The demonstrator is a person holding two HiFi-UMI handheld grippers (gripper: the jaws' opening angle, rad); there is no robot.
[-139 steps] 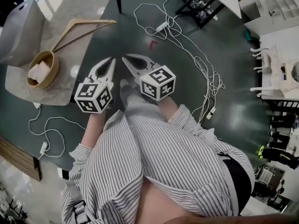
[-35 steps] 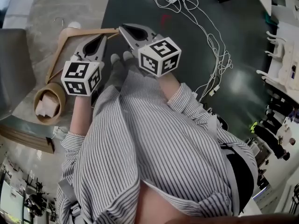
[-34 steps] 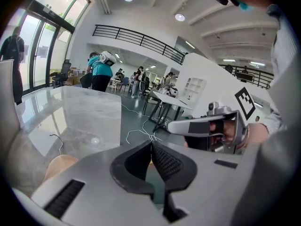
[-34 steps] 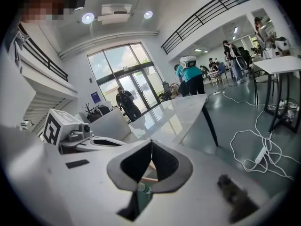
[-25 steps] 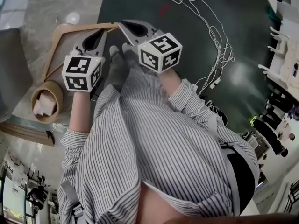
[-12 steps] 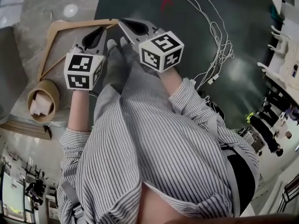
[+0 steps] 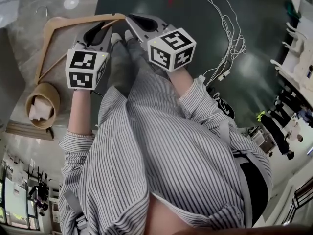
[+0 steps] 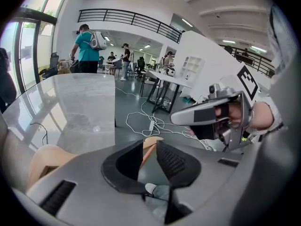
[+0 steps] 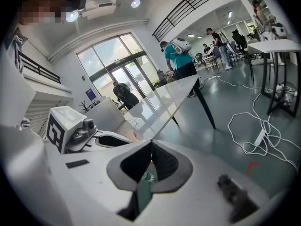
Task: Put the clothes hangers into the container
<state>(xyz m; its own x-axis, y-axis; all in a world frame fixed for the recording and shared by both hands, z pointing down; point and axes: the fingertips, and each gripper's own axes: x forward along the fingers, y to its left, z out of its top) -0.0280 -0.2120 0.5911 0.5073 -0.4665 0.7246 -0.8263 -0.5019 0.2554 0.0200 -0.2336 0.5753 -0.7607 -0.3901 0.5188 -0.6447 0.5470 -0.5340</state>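
A wooden clothes hanger [image 7: 73, 19] lies on the marble table [image 7: 24, 13], one end jutting past the table's edge. My left gripper [image 7: 108, 25] is at that end. Its jaws are opening, and in the left gripper view [image 8: 150, 141] the hanger's bar [image 8: 148, 149] shows in the gap, with neither pad pressing on it. My right gripper [image 7: 129, 19] hangs just to the right, beside the same end, its jaws shut with nothing between them [image 9: 151, 144]. The container, a round wooden bucket [image 7: 30, 94] with something white inside, stands behind the left gripper.
White cables [image 7: 230, 28] trail over the dark floor to the right. The person's shoes [image 7: 117, 35] stand below the grippers. A grey box [image 7: 6, 72] sits at the table's left edge. People stand far off in the hall [image 8: 89, 51].
The grippers came up to the hanger's end at the table edge and have stayed there. In the last half second the left gripper's jaws have parted a little.
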